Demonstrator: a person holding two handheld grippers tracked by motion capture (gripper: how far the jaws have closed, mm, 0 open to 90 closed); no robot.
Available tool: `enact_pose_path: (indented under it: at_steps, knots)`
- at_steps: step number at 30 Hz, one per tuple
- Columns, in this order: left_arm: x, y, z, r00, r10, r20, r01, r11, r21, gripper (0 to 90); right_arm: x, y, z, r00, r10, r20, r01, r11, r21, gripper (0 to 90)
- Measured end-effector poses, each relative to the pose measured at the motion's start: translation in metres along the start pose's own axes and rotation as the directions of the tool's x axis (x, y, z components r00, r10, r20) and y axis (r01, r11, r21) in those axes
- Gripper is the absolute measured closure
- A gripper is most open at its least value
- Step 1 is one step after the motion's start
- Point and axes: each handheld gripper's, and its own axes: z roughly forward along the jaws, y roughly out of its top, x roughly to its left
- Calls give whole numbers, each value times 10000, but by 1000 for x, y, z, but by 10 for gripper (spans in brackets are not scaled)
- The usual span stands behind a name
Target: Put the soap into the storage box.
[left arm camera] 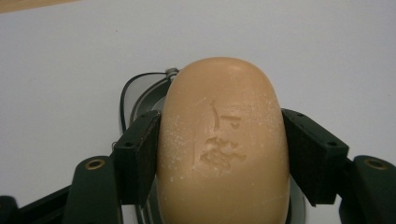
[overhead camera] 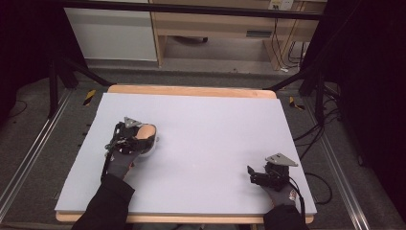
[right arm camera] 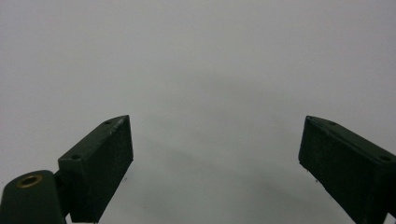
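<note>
Right now the left gripper (left arm camera: 224, 154) is clamped on a tan, rounded oval bar of soap (left arm camera: 223, 144), its two black jaws pressing flat against the bar's long sides. An embossed mark sits in the middle of the matte, waxy top face, and pale powdery flecks dust the surface. Under the bar lies a shallow oval soap dish with a dark wire rim (left arm camera: 140, 91), which looks clear or glossy; whether the soap rests in it or hangs just above it I cannot tell. In the high view this pairing sits toward the left edge of the bench, about midway between its near and far edges, with the pale dish (overhead camera: 149, 146) peeking out beside the left gripper (overhead camera: 139, 136).

Judging by the grip, the step in hand is either lifting the soap out of the dish or seating it there. The next move calls for a steady, level motion, since the smooth curved sides could slip between the pads.

The right gripper (right arm camera: 215, 154) hangs idle with its jaws spread wide, above the bare lavender-grey bench top (overhead camera: 215, 139) near its front right corner (overhead camera: 268, 175).
</note>
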Motion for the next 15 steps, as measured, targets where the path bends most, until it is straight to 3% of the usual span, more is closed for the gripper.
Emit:
enact_pose_path:
  at_steps: [15]
  knots:
    - [1,-3,2,9999,-100,-92,99,9999,-54,314,1,0,0,10000,5,14,-5,10000,54,102]
